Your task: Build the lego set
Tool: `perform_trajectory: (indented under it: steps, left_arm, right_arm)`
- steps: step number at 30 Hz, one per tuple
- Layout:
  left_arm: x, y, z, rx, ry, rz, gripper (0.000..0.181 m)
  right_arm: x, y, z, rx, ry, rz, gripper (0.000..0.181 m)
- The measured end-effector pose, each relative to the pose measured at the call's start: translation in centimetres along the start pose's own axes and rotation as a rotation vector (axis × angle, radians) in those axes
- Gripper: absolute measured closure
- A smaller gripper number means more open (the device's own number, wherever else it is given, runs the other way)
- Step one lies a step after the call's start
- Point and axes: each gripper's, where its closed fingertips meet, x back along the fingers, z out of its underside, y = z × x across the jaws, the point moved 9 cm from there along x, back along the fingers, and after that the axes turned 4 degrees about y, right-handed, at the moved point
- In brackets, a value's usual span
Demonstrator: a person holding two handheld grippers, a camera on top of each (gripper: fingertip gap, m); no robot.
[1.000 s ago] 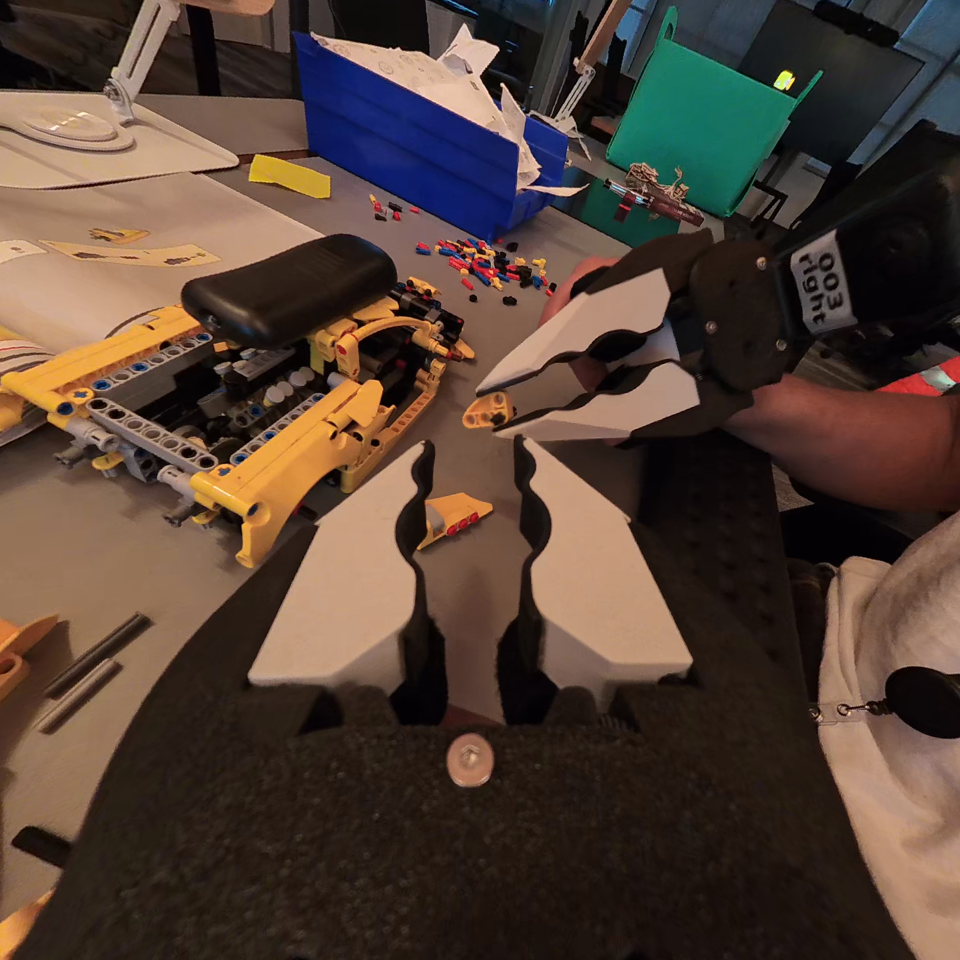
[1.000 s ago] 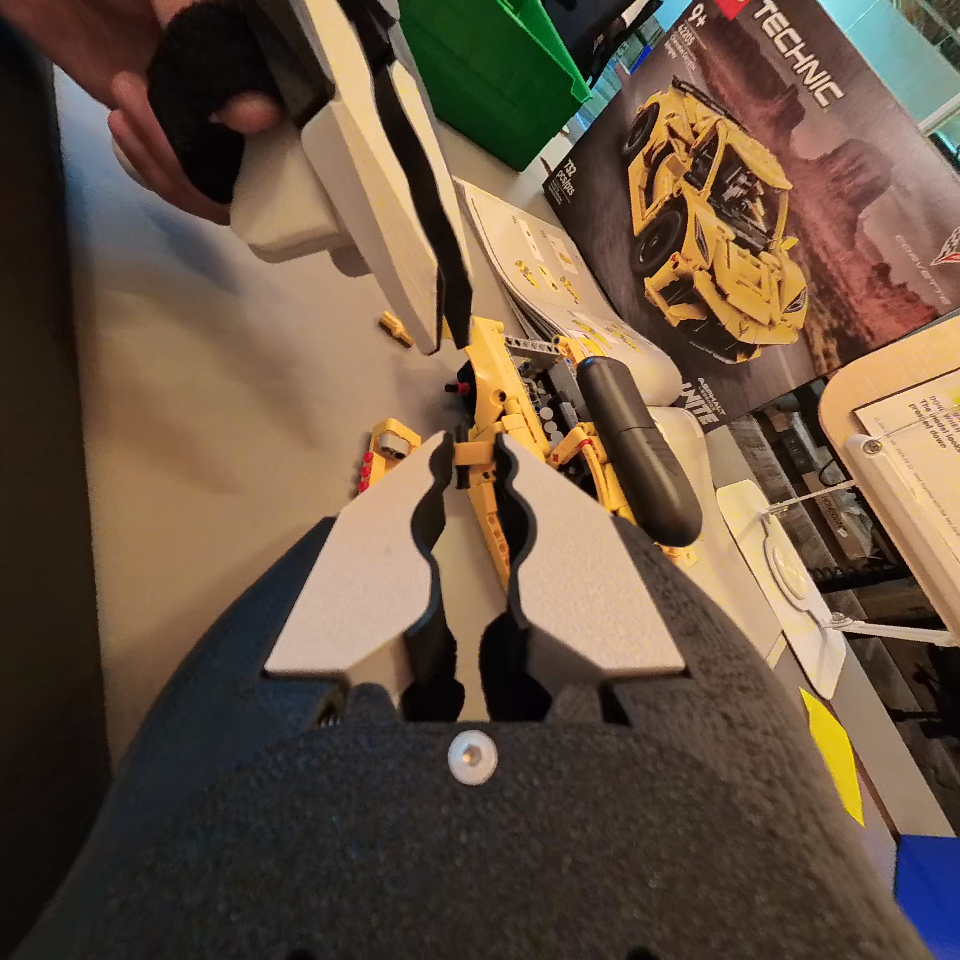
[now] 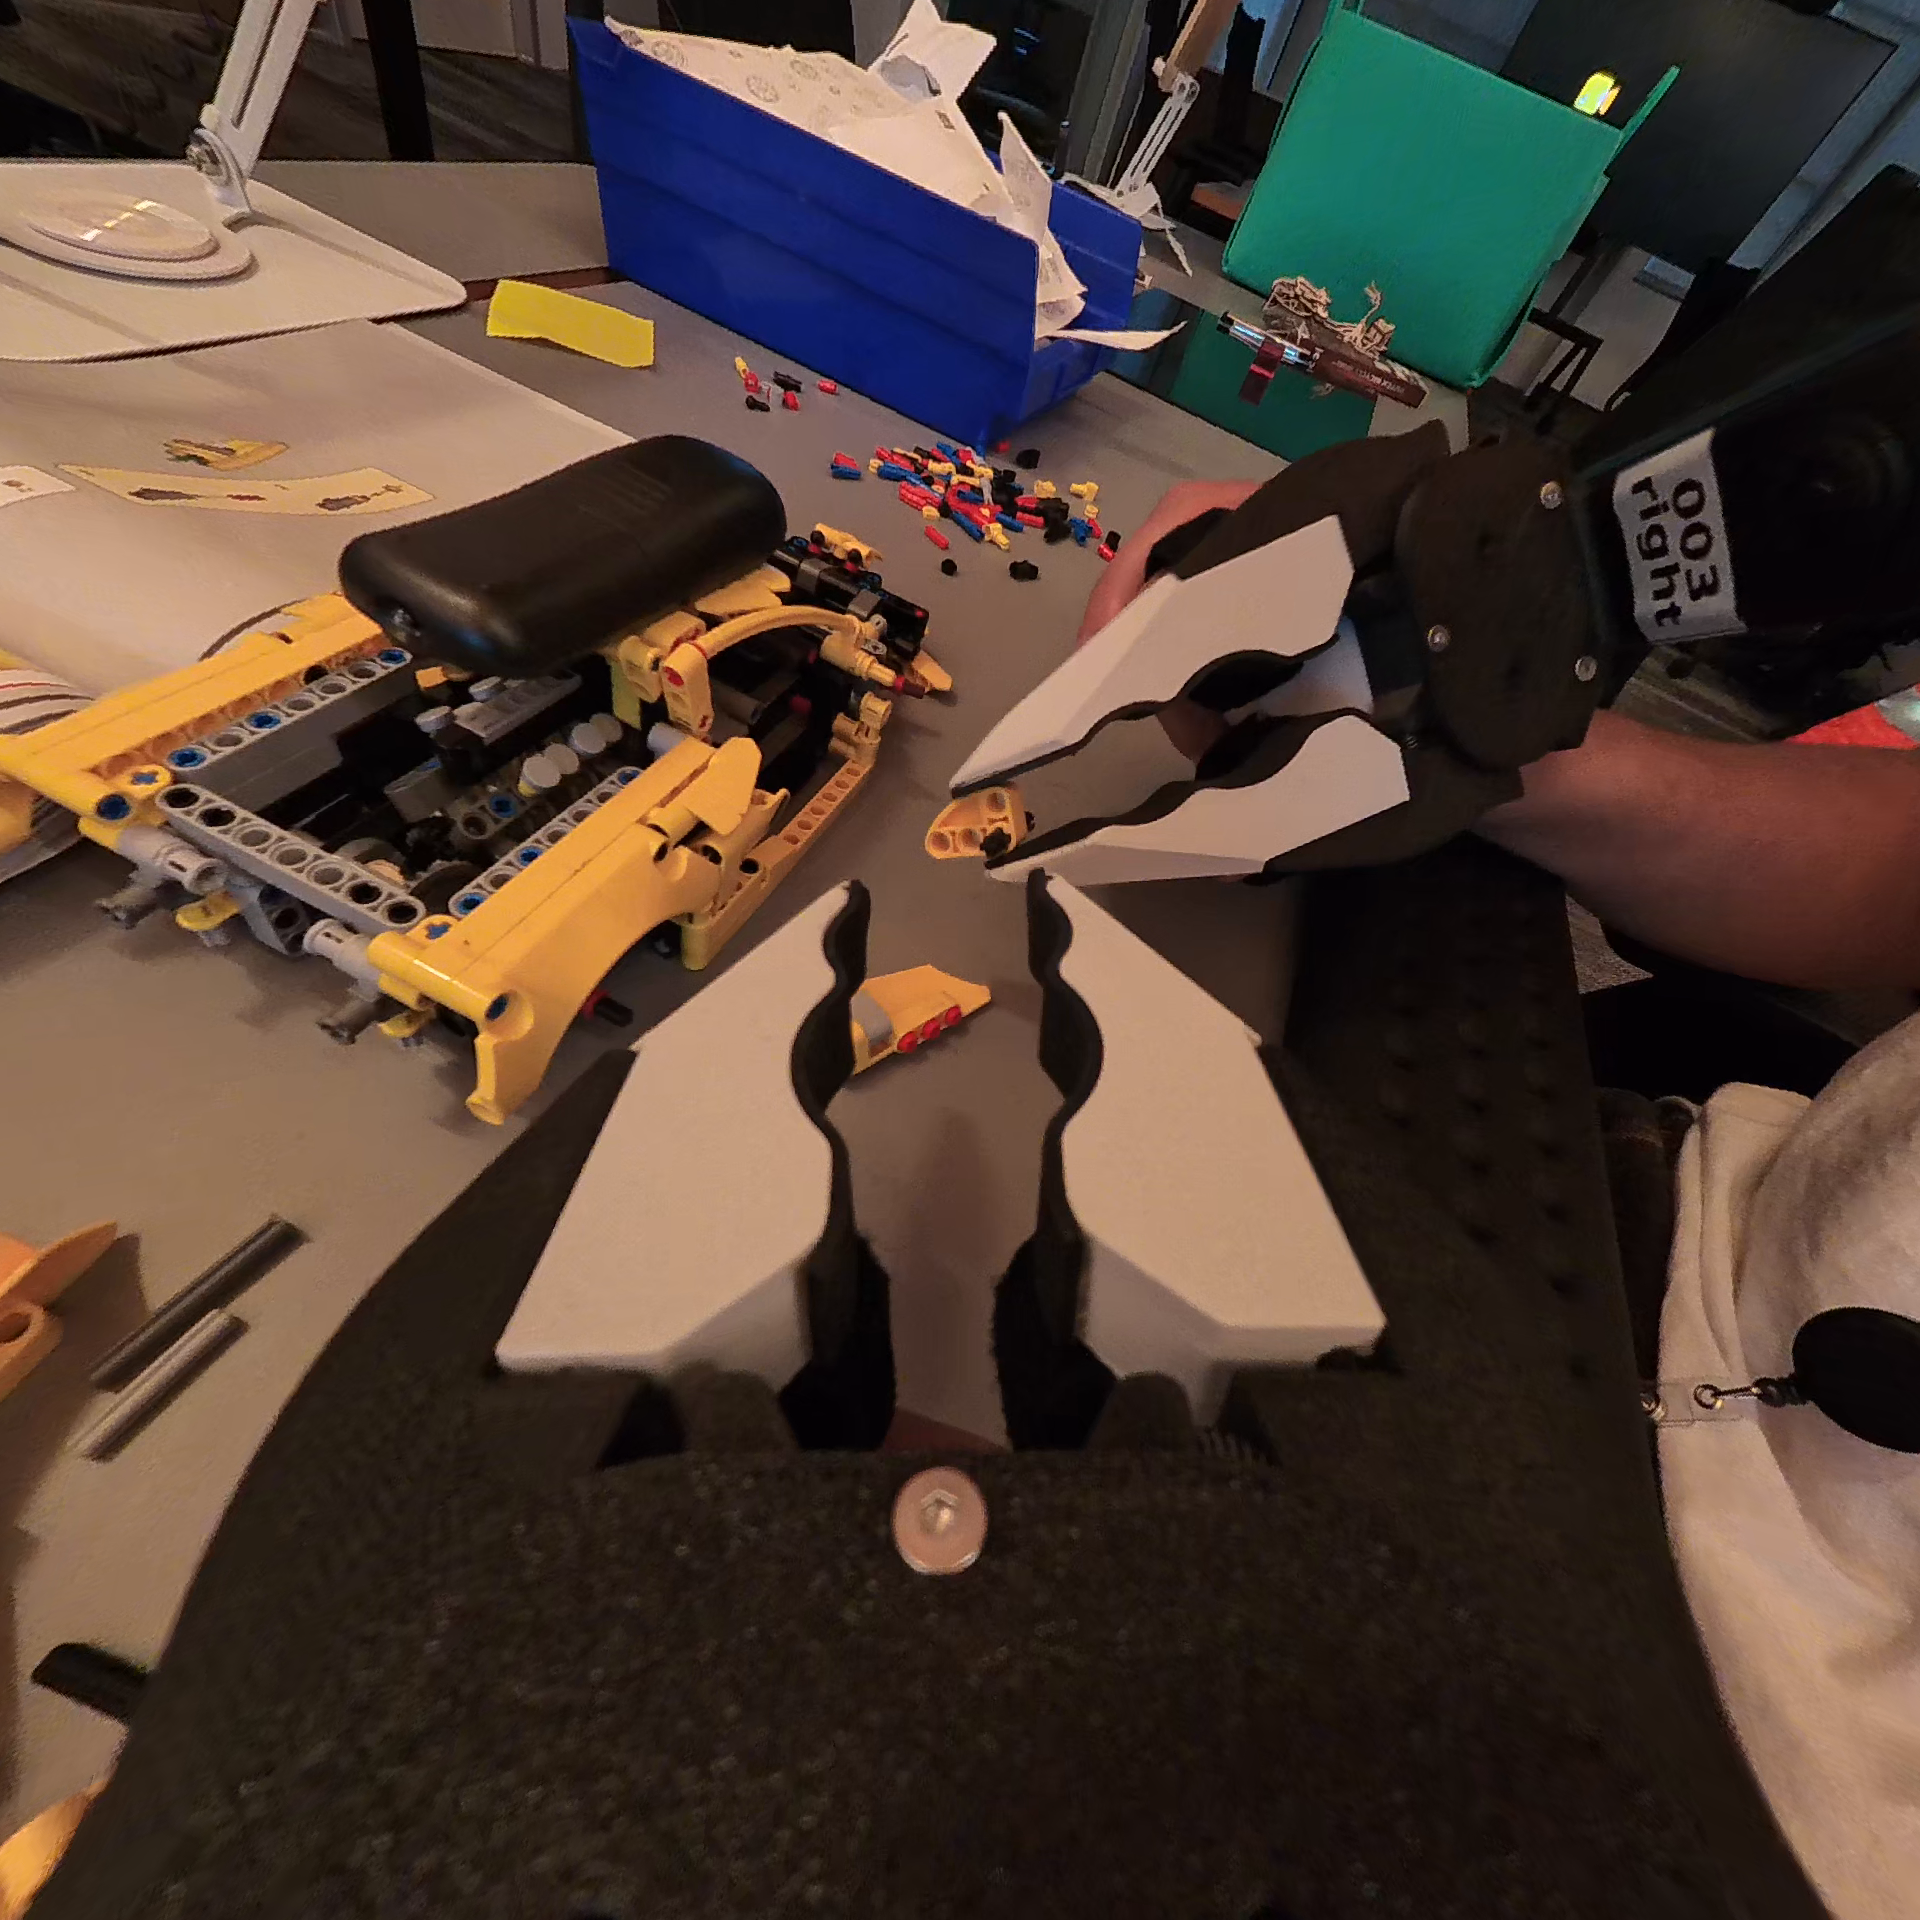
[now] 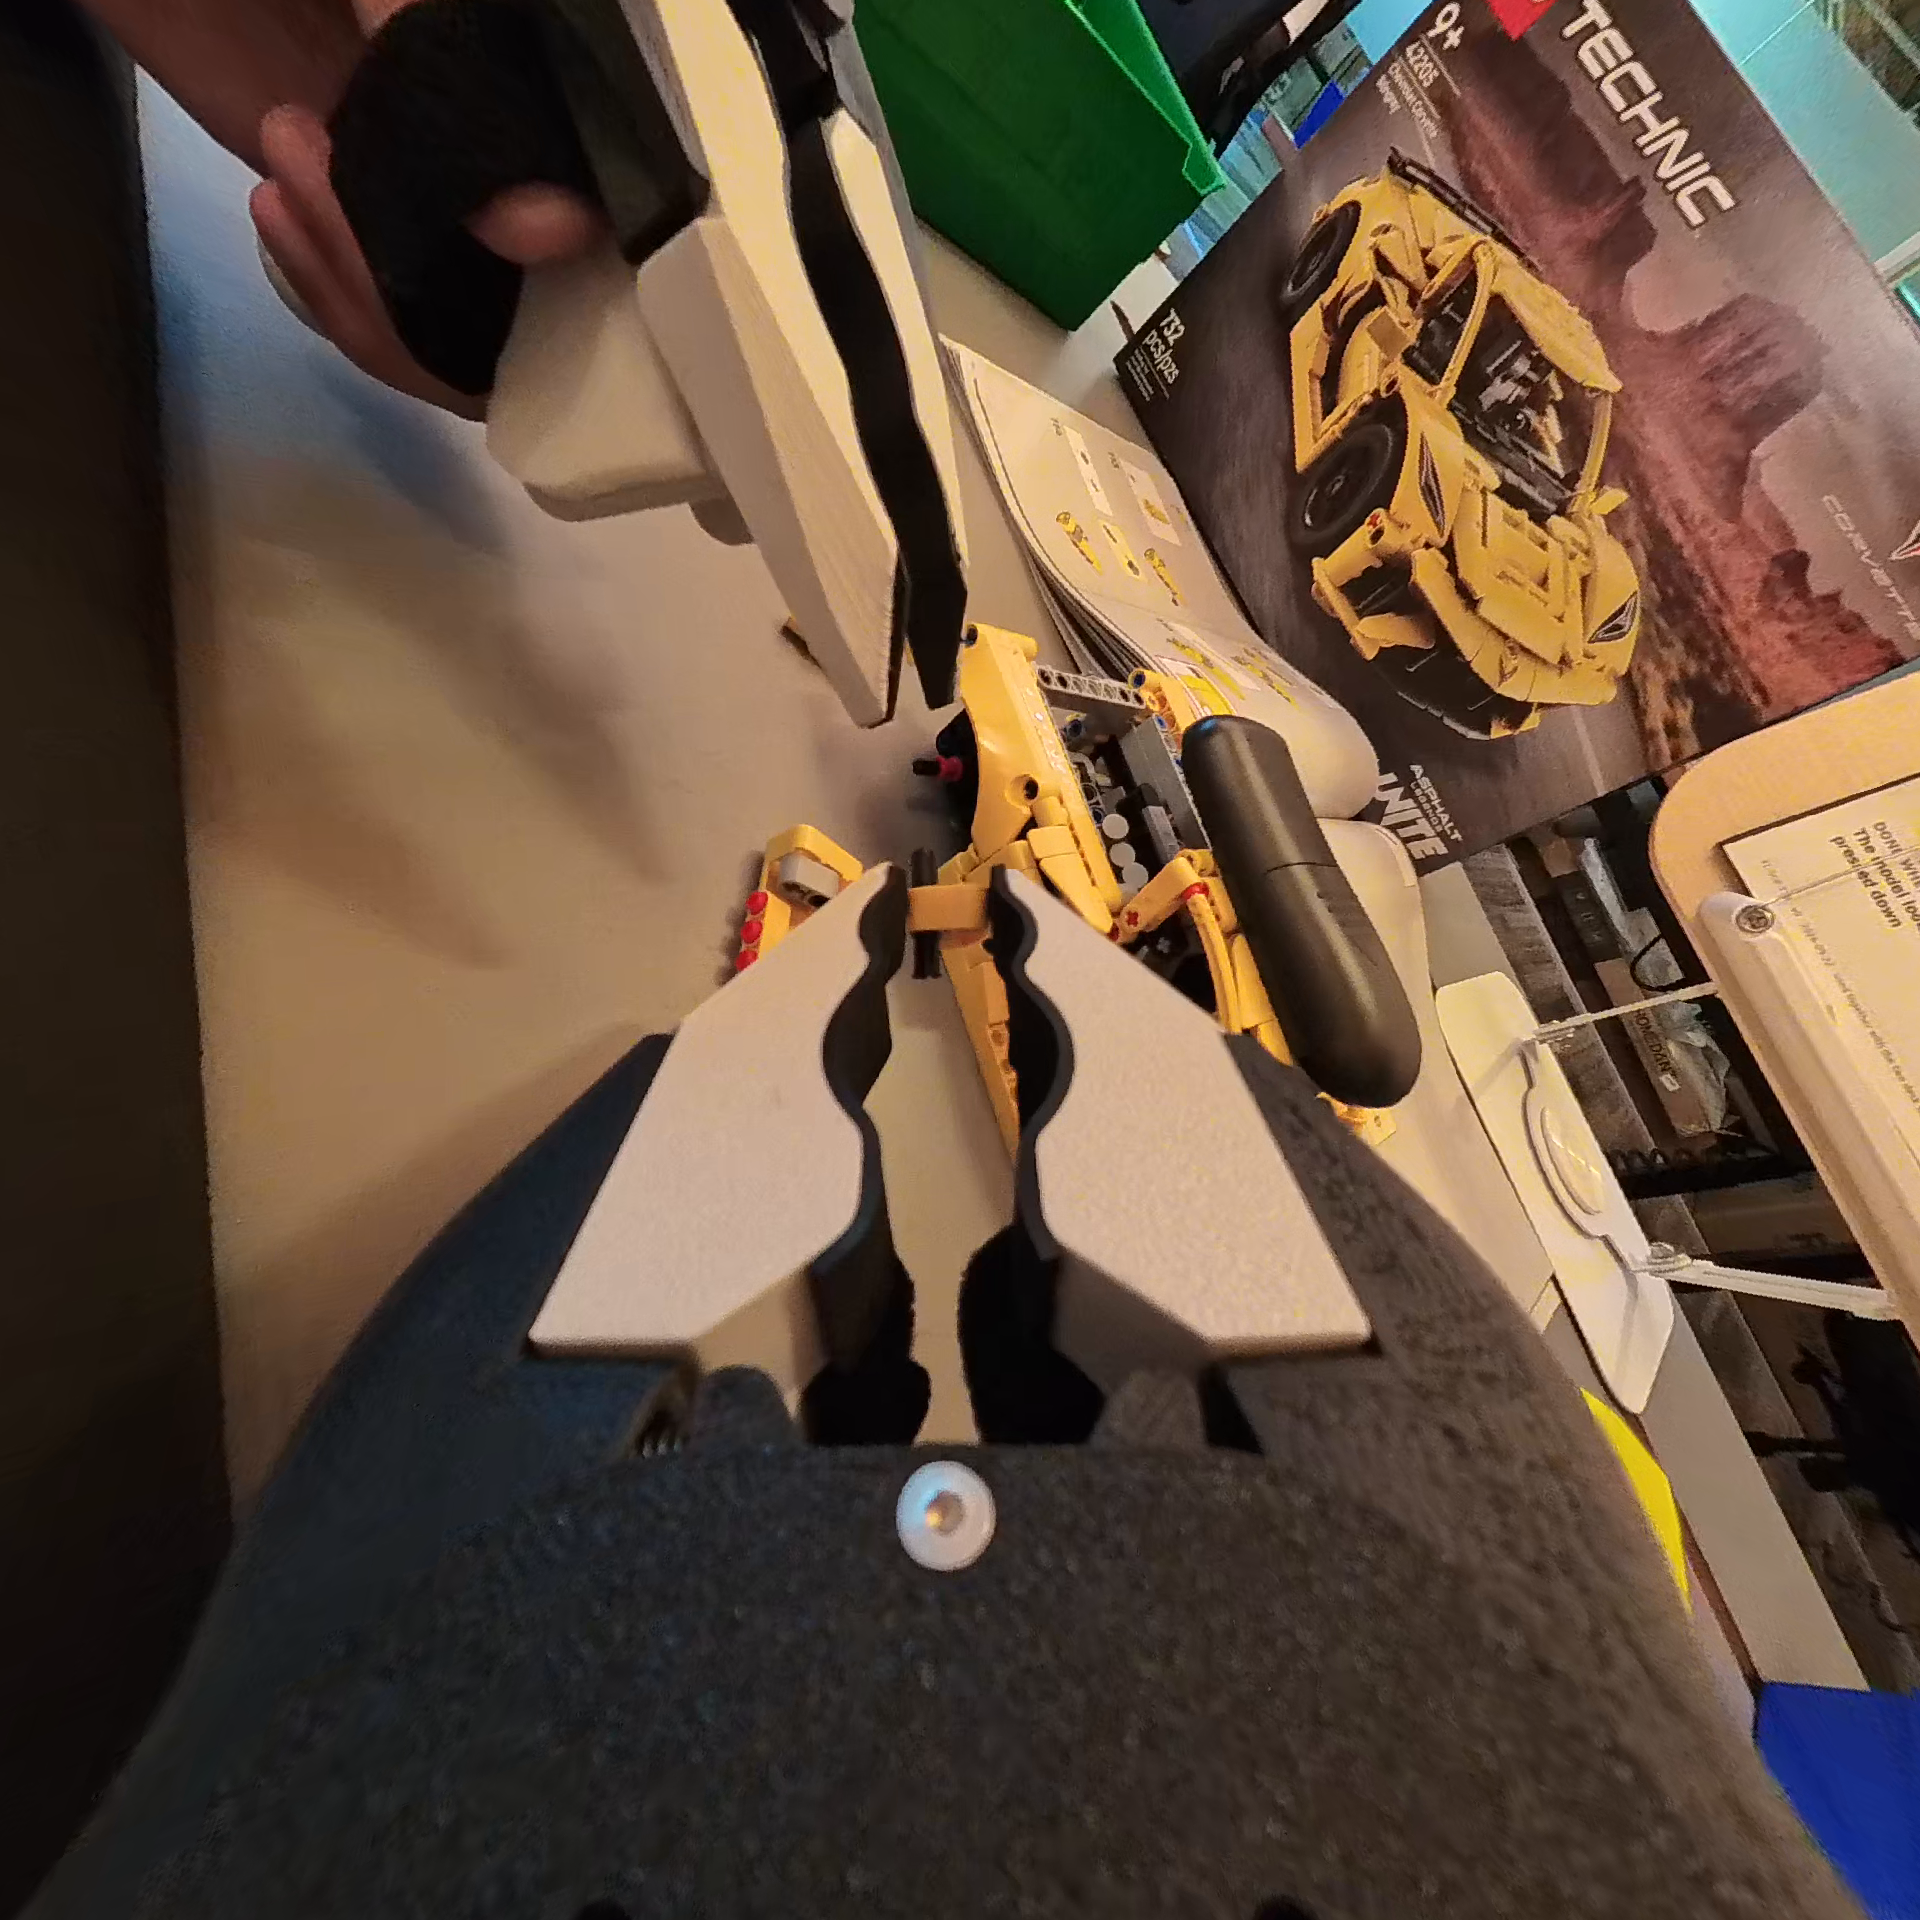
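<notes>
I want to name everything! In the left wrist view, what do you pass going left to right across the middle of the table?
Yellow car model → small yellow piece held by the right gripper → a person's arm.

My left gripper (image 3: 940, 894) has pale grey fingers lined with black padding on a black body, and my right gripper (image 3: 997, 831) is the same, pinching a small yellow piece (image 3: 977, 823) with a black pin in it. The half-built car (image 3: 499, 790) is yellow over grey and black, dotted with blue pins. A yellow wedge (image 3: 920, 1013) with red studs lies on the grey desk (image 3: 260, 1101). The loose pins (image 3: 977, 499) are red, blue, yellow and black, beside a blue bin (image 3: 831, 249) and a green box (image 3: 1423, 197).
</notes>
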Motion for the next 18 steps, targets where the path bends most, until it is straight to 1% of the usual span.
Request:
perform_trajectory:
  steps: [7,10,13,16,18]
  left_arm:
    - [0.0,0.2,-0.2,0.131,-0.021,0.068,0.151]
    - [-0.2,0.2,-0.2,0.226,-0.026,0.136,0.151]
    - [-0.4,0.1,0.0,0.249,0.003,0.160,0.150]
    - [-0.7,-0.4,0.2,0.271,0.029,0.228,0.150]
    - [-0.9,-0.4,0.4,0.272,0.049,0.241,0.152]
  right_arm:
    - [0.3,0.6,-0.9,0.073,-0.033,0.020,0.167]
    - [0.2,1.2,-1.4,0.124,-0.047,0.028,0.167]
    - [0.2,1.5,-1.8,0.136,-0.066,0.014,0.167]
    - [0.3,1.6,-2.0,0.141,-0.080,0.009,0.167]
    - [0.4,1.8,-2.1,0.147,-0.096,-0.001,0.167]
